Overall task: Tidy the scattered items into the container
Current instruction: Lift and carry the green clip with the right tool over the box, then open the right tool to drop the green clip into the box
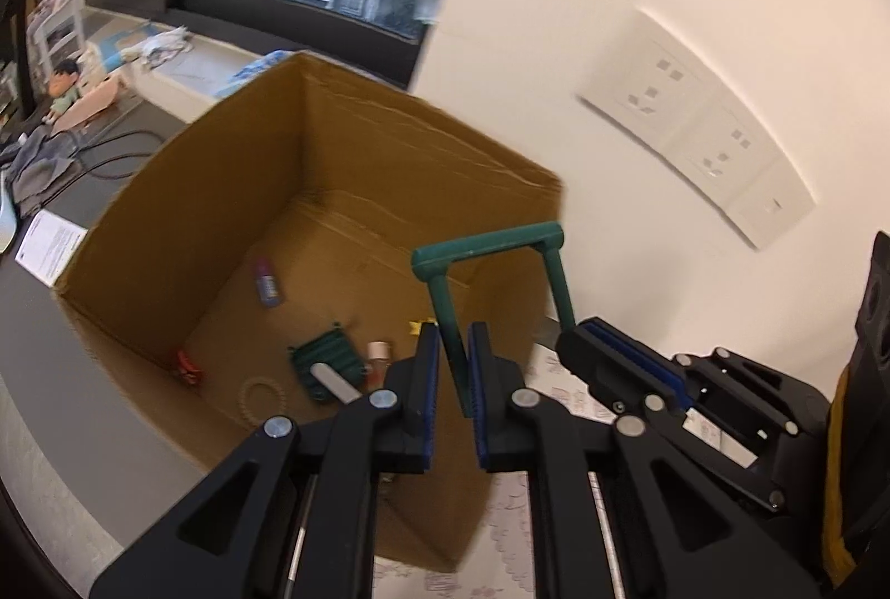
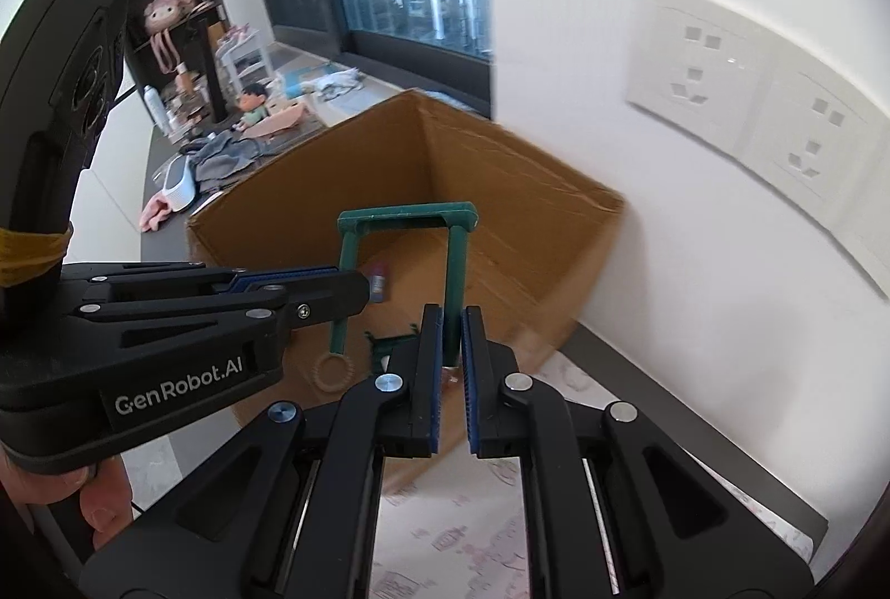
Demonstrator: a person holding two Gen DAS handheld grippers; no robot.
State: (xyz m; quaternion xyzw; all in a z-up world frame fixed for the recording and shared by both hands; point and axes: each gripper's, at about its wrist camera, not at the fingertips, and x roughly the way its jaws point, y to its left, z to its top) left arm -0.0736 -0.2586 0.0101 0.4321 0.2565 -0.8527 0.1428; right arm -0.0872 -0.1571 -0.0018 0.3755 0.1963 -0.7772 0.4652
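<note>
The green U-shaped frame [image 1: 489, 248] hung in the air over the open cardboard box [image 1: 183, 187], crossbar up and both legs pointing down, and you had it by one leg in each tool: your left gripper [image 1: 453, 365] was closed narrowly on one leg, and your right gripper [image 2: 451, 337] was clamped on the other. Judging by its thin, straight bars, it looked like a light, rigid plastic piece, stiff enough not to sag, though smooth round legs could twist or slip between flat pads, so the better hold seemed to be low on a leg or at a corner of the crossbar. With two grips on one light part, you risked bending it if your hands drifted apart. Your left wrist view looked down into the box and showed what already lay on its floor: a dark green ribbed piece [image 1: 325, 360], a small purple tube [image 1: 267, 285], a beaded ring [image 1: 261, 399] and something red [image 1: 186, 365] in the corner. Your right wrist view hid most of that floor behind the box wall, but it showed the other tool from the side, your fingers [image 2: 100, 499] on its handle, and the cluttered counter [image 2: 222, 137] beyond the box.
</note>
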